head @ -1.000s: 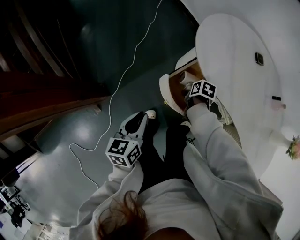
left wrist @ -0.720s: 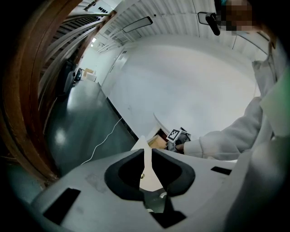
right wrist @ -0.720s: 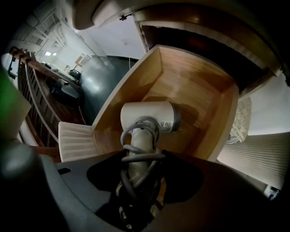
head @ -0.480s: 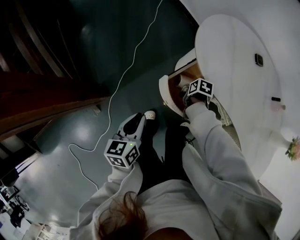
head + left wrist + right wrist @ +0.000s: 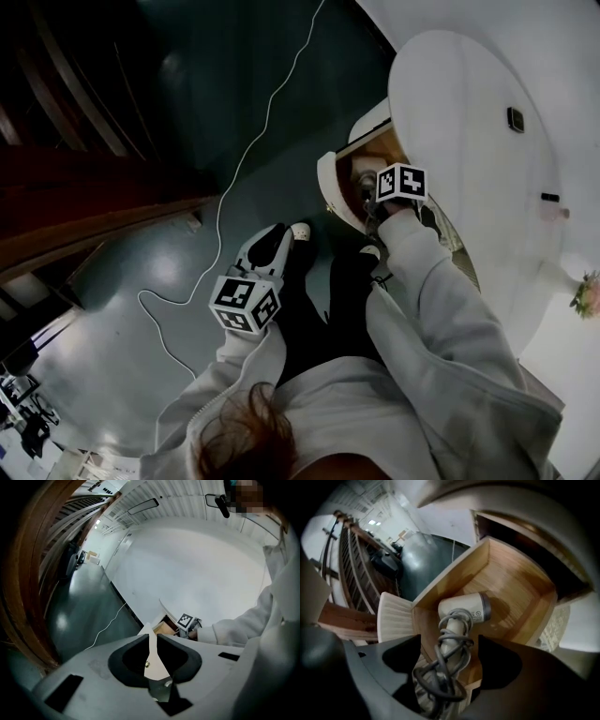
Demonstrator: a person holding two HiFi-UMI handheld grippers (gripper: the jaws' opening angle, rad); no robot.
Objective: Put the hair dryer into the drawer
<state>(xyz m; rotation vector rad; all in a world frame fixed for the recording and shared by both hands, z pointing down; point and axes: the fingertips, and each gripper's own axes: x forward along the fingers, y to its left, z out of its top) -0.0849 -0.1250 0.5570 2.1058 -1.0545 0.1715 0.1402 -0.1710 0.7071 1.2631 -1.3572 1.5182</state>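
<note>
Right gripper (image 5: 450,641): my jaws have just been opening and now stand wide apart around the hair dryer's (image 5: 464,609) handle, pads off it.
Left gripper (image 5: 151,641): jaws all but together on nothing, well away from the drawer (image 5: 454,569).
Hair dryer: lying inside the drawer, on its wooden floor.
Cord (image 5: 440,677): bunched by the drawer's front.
Risk: I reckon a loop could catch a jaw as I lift out and drag the dryer up, or overhang the front and jam the drawer when it closes.

Hair dryer (image 5: 461,607): white barrel, grey ring at one end, lying on its side on the drawer floor, near the front wall. The handle runs toward me, as I see it, with the grey cord (image 5: 449,667) wound round it in loose loops. Drawer (image 5: 520,590): pulled open, light wood inside, white ribbed front (image 5: 393,618).
</note>
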